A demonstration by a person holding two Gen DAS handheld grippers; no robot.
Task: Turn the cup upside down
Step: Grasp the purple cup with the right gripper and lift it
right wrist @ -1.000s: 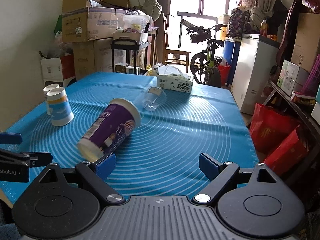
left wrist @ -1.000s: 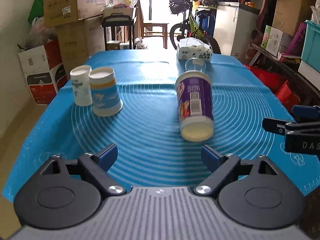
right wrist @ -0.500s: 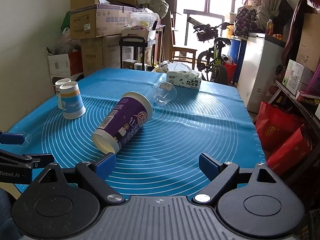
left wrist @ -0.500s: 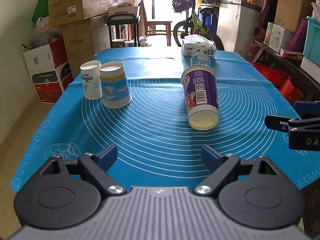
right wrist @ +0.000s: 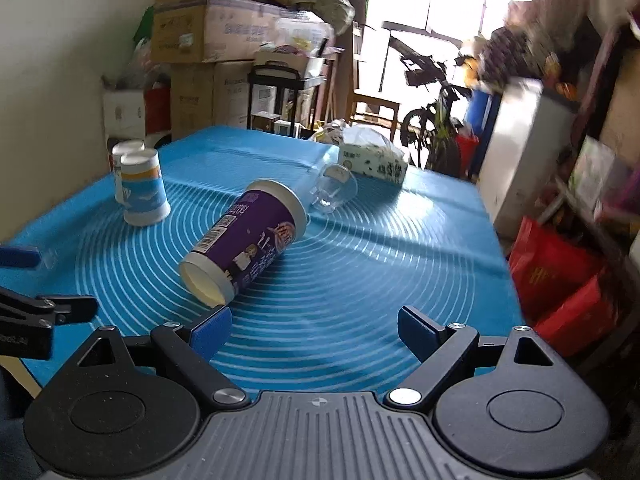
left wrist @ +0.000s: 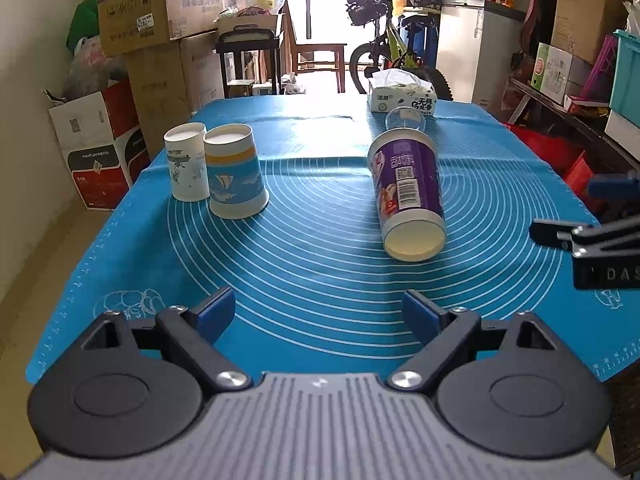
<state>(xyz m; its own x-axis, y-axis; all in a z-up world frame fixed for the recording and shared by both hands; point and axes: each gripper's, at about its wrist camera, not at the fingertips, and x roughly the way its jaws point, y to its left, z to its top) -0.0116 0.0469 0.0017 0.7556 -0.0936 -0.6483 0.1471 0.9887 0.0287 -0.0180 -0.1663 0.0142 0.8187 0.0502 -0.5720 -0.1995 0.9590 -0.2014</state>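
Note:
A tall purple paper cup (left wrist: 408, 188) lies on its side on the blue mat (left wrist: 320, 264), its base end toward me; it also shows in the right wrist view (right wrist: 248, 240). A clear glass cup (left wrist: 405, 120) lies on its side just behind it, also in the right wrist view (right wrist: 334, 194). Two paper cups, blue (left wrist: 234, 172) and white (left wrist: 186, 166), stand upside down at the left. My left gripper (left wrist: 320, 316) is open and empty near the front edge. My right gripper (right wrist: 316, 330) is open and empty, its left finger close to the purple cup's base.
A tissue box (left wrist: 402, 96) sits at the mat's far edge. Cardboard boxes (left wrist: 152, 20) stack at the left, a bicycle (left wrist: 384, 52) and white cabinet (left wrist: 476, 48) behind. Red bags (right wrist: 560, 280) sit off the table's right side. The right gripper shows at the left view's right edge (left wrist: 592, 240).
Both grippers have drawn back and risen, showing more of the mat's front edge. The right gripper has turned left toward the purple cup. The cups have not moved.

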